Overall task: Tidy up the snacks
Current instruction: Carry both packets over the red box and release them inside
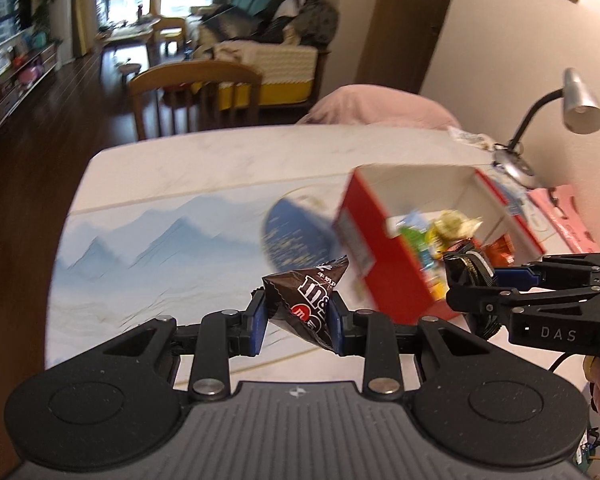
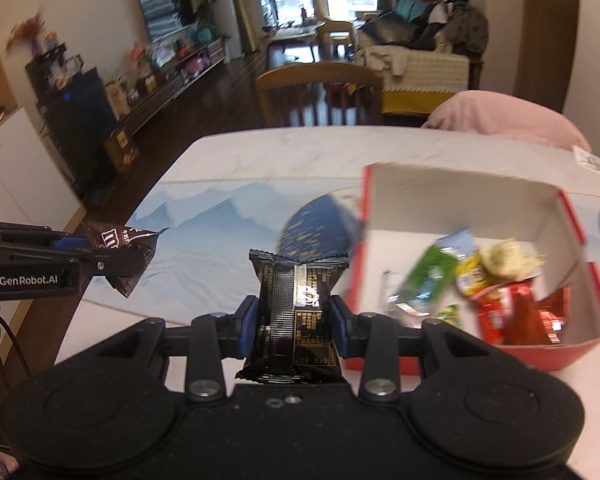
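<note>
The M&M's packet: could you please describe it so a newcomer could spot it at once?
Start at the red box on the table, then look to its left. The left claw pinches a brown M&M's packet in the air; the right claw's packet is black with gold print.

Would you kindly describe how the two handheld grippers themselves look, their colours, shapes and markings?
Both the left gripper and the right gripper are matte black, with blue finger pads, silver pivot bolts and two round lobes at the base. Side markings read "GenRobot.AI" and "DAS". A black cable trails from each.
</note>
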The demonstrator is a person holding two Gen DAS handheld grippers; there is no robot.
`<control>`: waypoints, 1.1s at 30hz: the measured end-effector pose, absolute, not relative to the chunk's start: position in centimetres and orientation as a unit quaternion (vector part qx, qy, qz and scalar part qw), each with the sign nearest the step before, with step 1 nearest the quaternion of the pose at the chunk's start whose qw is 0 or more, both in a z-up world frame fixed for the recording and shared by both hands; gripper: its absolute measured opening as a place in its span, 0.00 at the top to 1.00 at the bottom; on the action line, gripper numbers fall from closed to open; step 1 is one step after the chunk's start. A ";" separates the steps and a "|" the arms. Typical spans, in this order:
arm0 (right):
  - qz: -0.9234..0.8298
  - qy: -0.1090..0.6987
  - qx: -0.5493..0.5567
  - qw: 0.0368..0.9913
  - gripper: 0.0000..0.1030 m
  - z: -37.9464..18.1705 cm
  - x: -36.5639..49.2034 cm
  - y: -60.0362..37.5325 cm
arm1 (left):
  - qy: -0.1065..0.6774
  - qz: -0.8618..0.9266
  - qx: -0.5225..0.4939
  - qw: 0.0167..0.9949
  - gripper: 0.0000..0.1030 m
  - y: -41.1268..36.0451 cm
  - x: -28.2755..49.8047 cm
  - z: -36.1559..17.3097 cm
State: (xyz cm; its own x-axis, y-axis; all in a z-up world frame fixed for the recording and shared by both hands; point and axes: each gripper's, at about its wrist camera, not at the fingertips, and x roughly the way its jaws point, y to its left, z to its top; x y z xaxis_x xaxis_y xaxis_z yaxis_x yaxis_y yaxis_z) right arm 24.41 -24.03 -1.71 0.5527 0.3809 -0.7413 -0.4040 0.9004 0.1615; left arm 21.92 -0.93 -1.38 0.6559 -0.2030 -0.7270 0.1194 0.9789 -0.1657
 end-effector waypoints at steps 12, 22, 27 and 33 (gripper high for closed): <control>0.179 0.406 -0.006 0.896 0.65 -1.4 27.8 -33.2 | 0.402 -0.137 -0.017 0.905 0.70 -11.8 26.2 0.2; 0.156 0.435 -0.012 0.887 0.65 -4.1 31.9 -38.9 | 0.432 -0.139 0.019 0.891 0.70 -19.0 30.7 -3.0; 0.156 0.453 -0.028 0.877 0.65 -5.6 33.8 -39.6 | 0.455 -0.138 0.031 0.879 0.70 -21.7 32.6 -5.0; 0.167 0.467 -0.049 0.867 0.65 -7.1 36.0 -38.8 | 0.482 -0.116 0.053 0.867 0.70 -23.6 34.8 -7.6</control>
State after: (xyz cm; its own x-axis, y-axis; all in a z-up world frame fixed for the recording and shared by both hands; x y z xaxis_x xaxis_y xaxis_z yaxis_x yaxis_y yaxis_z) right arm 36.01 -38.76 -7.13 0.5083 0.2443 -0.8258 -0.3351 0.9395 0.0717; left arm 34.82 -23.58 -7.58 0.5081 -0.1490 -0.8483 0.2521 0.9675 -0.0189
